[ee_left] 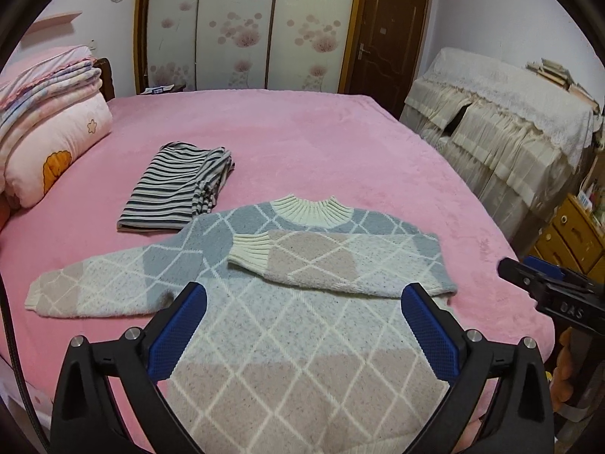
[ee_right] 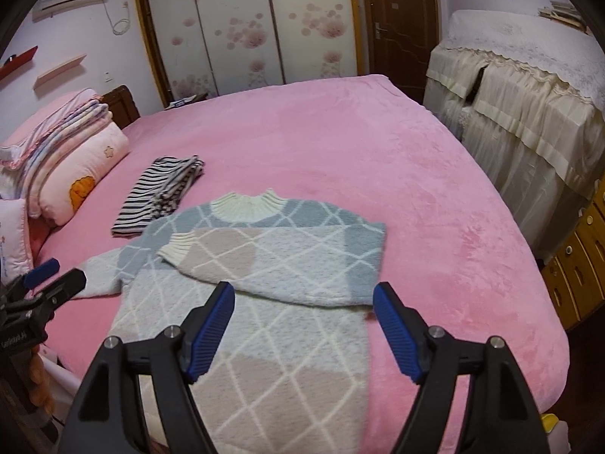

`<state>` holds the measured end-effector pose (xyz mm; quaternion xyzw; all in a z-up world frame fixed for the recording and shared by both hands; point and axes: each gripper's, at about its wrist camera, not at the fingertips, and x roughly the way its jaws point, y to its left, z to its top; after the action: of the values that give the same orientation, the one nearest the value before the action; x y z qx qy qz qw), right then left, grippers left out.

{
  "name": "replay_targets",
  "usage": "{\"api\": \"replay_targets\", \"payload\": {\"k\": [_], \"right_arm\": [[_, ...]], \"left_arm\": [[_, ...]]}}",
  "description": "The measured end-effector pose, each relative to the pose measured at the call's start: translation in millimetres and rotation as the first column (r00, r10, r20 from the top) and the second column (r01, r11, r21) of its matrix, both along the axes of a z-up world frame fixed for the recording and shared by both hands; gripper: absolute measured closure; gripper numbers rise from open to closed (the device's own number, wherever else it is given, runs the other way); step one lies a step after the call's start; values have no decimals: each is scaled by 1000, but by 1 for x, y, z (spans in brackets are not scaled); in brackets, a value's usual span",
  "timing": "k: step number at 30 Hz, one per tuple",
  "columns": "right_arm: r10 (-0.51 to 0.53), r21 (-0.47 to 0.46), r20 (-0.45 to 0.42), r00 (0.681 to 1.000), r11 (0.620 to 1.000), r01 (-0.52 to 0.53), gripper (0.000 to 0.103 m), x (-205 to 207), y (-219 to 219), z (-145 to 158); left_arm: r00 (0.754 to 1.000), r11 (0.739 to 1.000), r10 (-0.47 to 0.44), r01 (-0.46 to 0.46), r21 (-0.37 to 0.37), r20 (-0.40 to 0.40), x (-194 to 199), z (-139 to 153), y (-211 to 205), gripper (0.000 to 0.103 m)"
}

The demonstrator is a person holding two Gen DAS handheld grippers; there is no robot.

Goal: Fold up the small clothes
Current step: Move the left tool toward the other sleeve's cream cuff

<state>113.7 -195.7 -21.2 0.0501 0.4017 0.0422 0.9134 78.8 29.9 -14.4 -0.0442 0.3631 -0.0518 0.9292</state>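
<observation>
On the pink bed (ee_left: 340, 143) lies the sweater (ee_left: 302, 340), flat, one sleeve (ee_left: 325, 265) already folded across the chest, the other sleeve (ee_left: 98, 287) spread outward; that one likely gets folded next. Both the left gripper (ee_left: 302, 340) and right gripper (ee_right: 302, 329) hover over its lower body, fingers spread and empty. A folded striped garment (ee_left: 177, 189) rests beyond.
</observation>
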Motion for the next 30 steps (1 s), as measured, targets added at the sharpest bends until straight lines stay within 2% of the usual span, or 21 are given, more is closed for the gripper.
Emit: {"api": "replay_targets", "payload": {"k": [3,7,11,17,24,28,30], "right_arm": [[12,10,30,999,1000,-12,27,0,23,7],[69,-12,81,994,998,-68,27,-3,61,19],[134,31,122,984,990,-138,27,-1,104,32],[159,75,158,975,982,-173,27,9,164,37],[299,-83,105,948,953,-291,27,19,240,21],[338,-114,86,937,938,-328,27,25,264,14],[345,-148,76,936,932,-331,27,27,276,10]], "left_arm": [[1000,999,7,-8,34,26,-13,5,17,1],[998,999,32,-34,37,44,-25,13,53,1],[994,995,95,-97,38,63,-33,21,98,1],[973,974,219,-223,50,74,-40,20,167,1],[950,950,312,-312,-11,8,-37,7,244,1],[934,935,356,-356,7,-32,-29,-4,282,1],[917,919,395,-394,24,-53,-21,-12,301,1]]}}
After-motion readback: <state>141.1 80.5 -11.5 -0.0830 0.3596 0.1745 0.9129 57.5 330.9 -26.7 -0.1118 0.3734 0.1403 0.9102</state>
